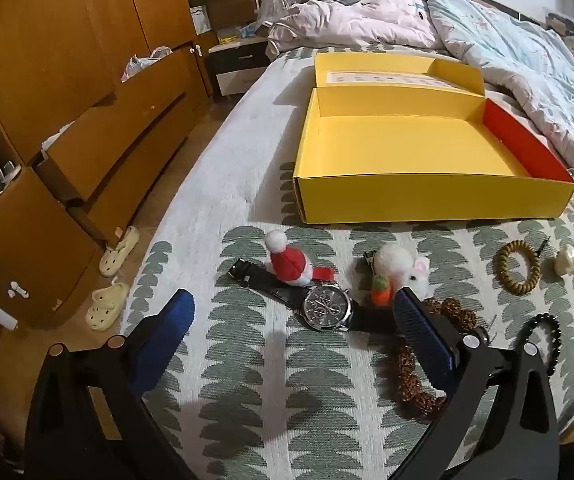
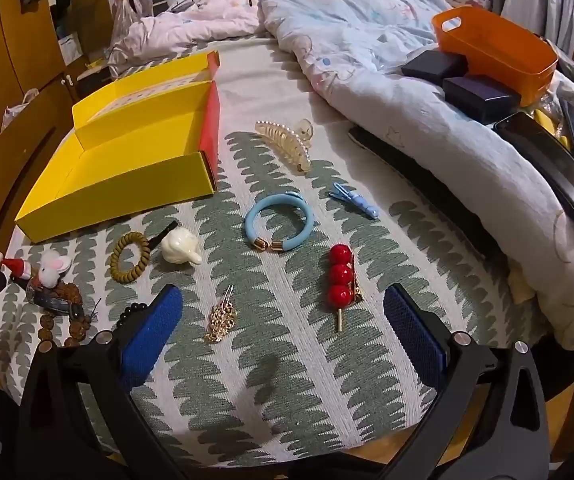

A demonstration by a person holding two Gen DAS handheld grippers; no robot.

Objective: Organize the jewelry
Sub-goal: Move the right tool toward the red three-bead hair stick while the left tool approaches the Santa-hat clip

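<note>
An open yellow box [image 1: 427, 196] [image 2: 119, 192] lies empty on the patterned bed cover. My left gripper [image 1: 293, 312] is open above a black watch [image 1: 325, 306], beside a Santa hat clip [image 1: 289, 266], a plush mouse clip [image 1: 401, 270] and a brown bead string [image 1: 411, 372]. My right gripper [image 2: 283, 304] is open and empty, hovering near gold chain earrings [image 2: 221, 322] and a red ball hairpin [image 2: 341, 276]. Beyond lie a blue bangle [image 2: 279, 220], a pearl claw clip [image 2: 287, 144], a blue clip [image 2: 355, 200], a white hair clip [image 2: 181, 246] and an olive coil hair tie [image 2: 129, 258].
A crumpled duvet [image 2: 427, 92] bounds the right side, carrying an orange basket [image 2: 495, 48], dark small boxes [image 2: 479, 96] and phones [image 2: 551, 164]. Wooden drawers [image 1: 87, 152] and slippers [image 1: 119, 250] are off the bed's left edge. A black bead bracelet [image 1: 543, 336] lies by my left gripper's right finger.
</note>
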